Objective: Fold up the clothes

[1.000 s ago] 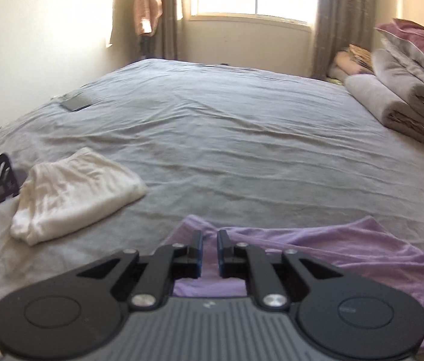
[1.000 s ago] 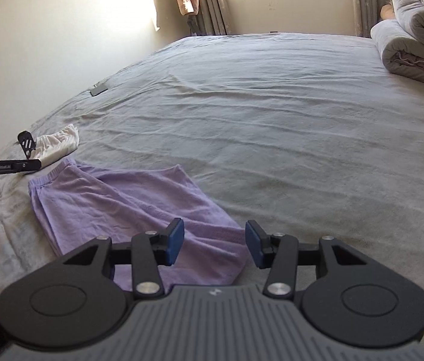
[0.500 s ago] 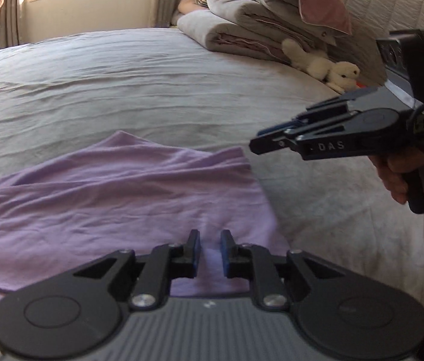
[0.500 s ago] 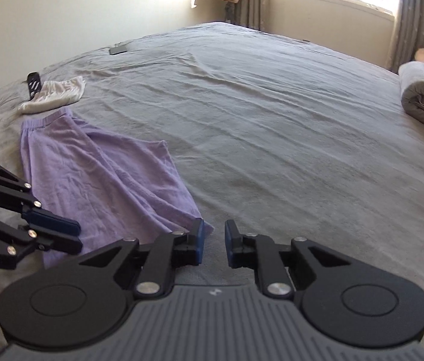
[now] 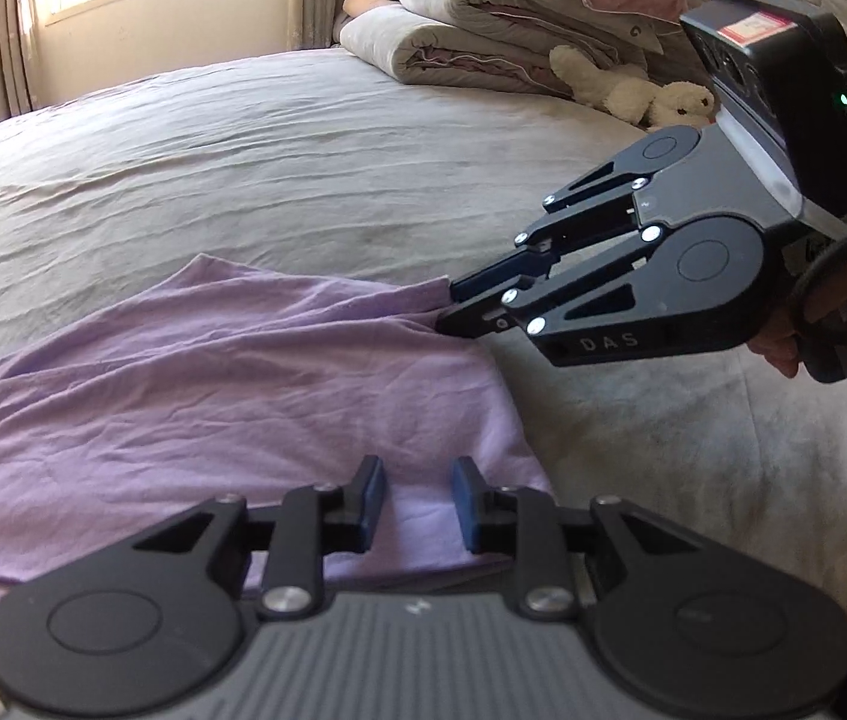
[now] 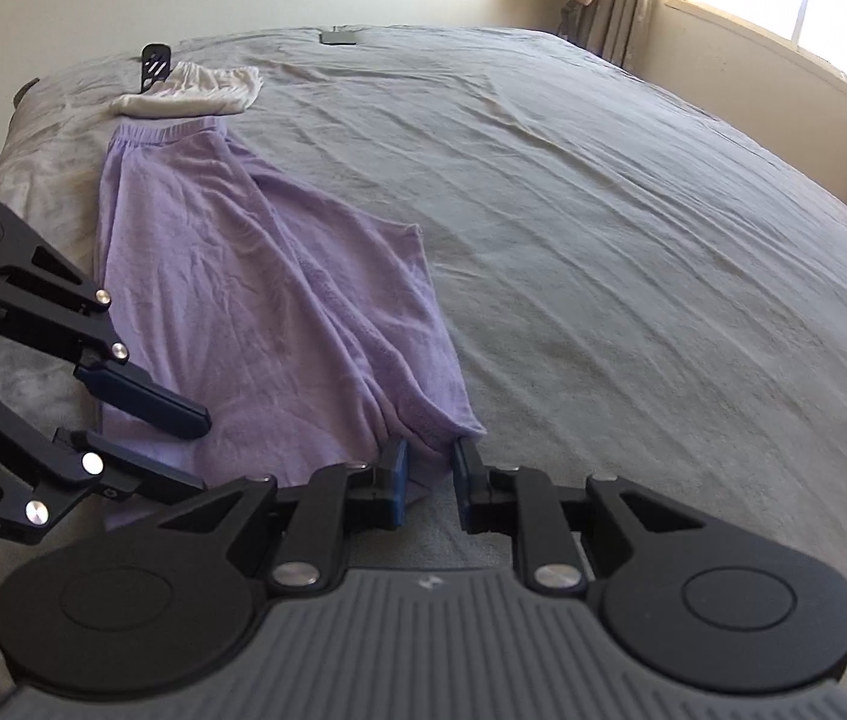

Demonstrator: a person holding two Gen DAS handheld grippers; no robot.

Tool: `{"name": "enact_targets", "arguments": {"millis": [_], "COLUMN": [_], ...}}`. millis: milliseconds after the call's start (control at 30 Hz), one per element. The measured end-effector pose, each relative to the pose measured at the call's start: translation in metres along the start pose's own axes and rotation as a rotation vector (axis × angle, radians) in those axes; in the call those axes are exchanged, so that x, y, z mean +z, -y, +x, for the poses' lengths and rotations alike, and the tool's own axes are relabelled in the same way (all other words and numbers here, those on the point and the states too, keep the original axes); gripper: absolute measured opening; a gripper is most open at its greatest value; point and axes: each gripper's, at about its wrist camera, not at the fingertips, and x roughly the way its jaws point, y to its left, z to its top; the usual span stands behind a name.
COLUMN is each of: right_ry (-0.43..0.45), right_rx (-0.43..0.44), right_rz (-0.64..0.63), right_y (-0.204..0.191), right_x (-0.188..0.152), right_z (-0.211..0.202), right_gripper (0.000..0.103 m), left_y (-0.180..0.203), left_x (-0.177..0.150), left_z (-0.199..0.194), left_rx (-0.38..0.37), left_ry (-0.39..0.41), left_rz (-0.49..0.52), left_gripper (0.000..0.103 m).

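Purple garment [image 6: 279,300] flat along near edge of bed [image 6: 603,210]. Left tongs [image 5: 416,501] released, jaws just opened, poised over near hem corner. Right tongs [image 6: 430,468] clenched on far hem corner. Risk: one-sided lift skews fold; thin pinch may slip.

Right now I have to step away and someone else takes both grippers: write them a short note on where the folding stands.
Right gripper: shut on the far hem corner of the purple pants, cloth bunched between its pads.
Left gripper: over the near hem corner, jaws just been opening; cloth lies between the pads, not pinched.
Pants lie flat along the near edge of the bed, waistband at the far end beside a folded white garment.
Done: the white garment is folded.
Left: close the left gripper on its corner, then probably carry both hem corners toward the waistband.
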Motion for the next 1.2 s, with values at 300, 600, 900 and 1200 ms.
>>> {"name": "enact_targets", "arguments": {"millis": [300,600,900,1200], "right_ry": [-0.025,0.036,-0.021,-0.001], "right_rx": [-0.062,-0.158,-0.148,-0.227], "right_rz": [-0.051,0.002,0.132,0.165], "right_y": [-0.010,-0.008,0.008,0.021], "right_x": [0.005,0.020,0.013,0.008], "right_z": [0.009,-0.004,0.011,0.002], "right_gripper": [0.007,0.005,0.004,0.005], "left_y": [-0.001,0.002,0.006,-0.002], "left_x": [-0.002,-0.005,-0.006,-0.003], "left_z": [-0.001,-0.003,-0.001,-0.001], "left_rx": [-0.011,-0.005,0.016,-0.013], "left_ry": [0.002,0.003,0.005,-0.009], "left_rz": [0.015,0.031,0.052,0.035], "left_gripper": [0.025,0.025,0.025,0.028]}}
